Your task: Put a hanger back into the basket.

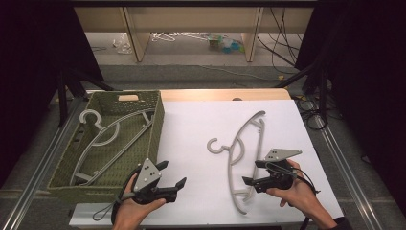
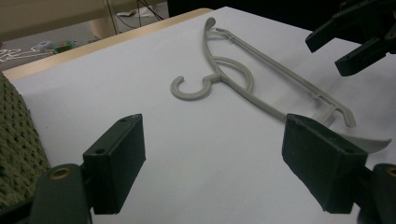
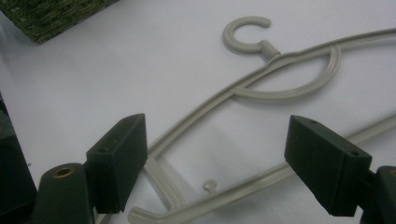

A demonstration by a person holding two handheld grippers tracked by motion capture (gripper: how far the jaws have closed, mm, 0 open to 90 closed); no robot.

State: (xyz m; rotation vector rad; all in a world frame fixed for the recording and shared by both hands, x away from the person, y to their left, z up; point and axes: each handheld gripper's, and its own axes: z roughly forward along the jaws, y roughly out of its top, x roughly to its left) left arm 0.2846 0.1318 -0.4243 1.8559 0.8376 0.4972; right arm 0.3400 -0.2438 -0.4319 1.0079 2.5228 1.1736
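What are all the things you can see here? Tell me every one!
Hanger on the sheet: 1, grey, lying flat on the white sheet, hook toward the basket, near the right gripper.
Hanger in the basket: 1, grey, lying inside the basket.
Basket: 1, green woven, on the left of the table.
Sheet: 1, white, covering the tabletop.
Table: 1, light wood, edge showing beyond the sheet.
Clutter on the floor: several pale and blue-green bits, far behind the table, too small to name.
Left gripper: 1, black, jaws open, over the sheet's near edge beside the basket.
Right gripper: 1, black, jaws open, at the lower end of the hanger on the sheet.
Hands: 2, one holding each gripper.
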